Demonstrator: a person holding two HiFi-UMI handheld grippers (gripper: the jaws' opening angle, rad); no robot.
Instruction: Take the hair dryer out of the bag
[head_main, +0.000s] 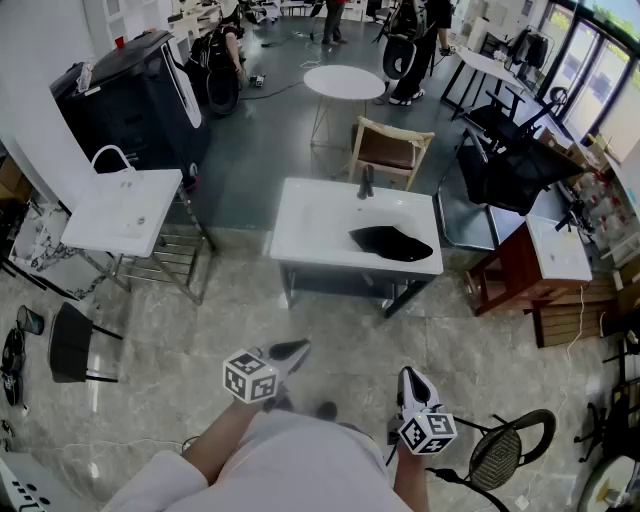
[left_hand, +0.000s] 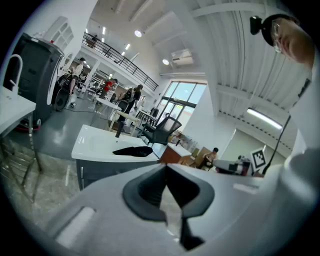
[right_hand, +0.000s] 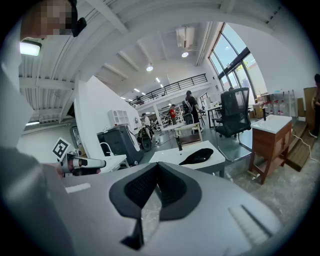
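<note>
A black bag (head_main: 390, 243) lies flat on the white basin-top table (head_main: 310, 235) ahead of me, next to a dark tap (head_main: 366, 182). No hair dryer shows in any view. My left gripper (head_main: 290, 350) and right gripper (head_main: 410, 378) are held close to my body, well short of the table, both shut with nothing between the pads. The left gripper view has its closed jaws (left_hand: 165, 167) aimed toward the bag (left_hand: 132, 150). In the right gripper view the closed jaws (right_hand: 157, 165) sit below the bag (right_hand: 197, 156).
A second white basin stand (head_main: 125, 210) is at the left, with a large black machine (head_main: 135, 95) behind it. A wooden chair (head_main: 390, 150) stands behind the table. A brown cabinet (head_main: 520, 270) and black office chair (head_main: 505, 165) crowd the right. People stand at the far back.
</note>
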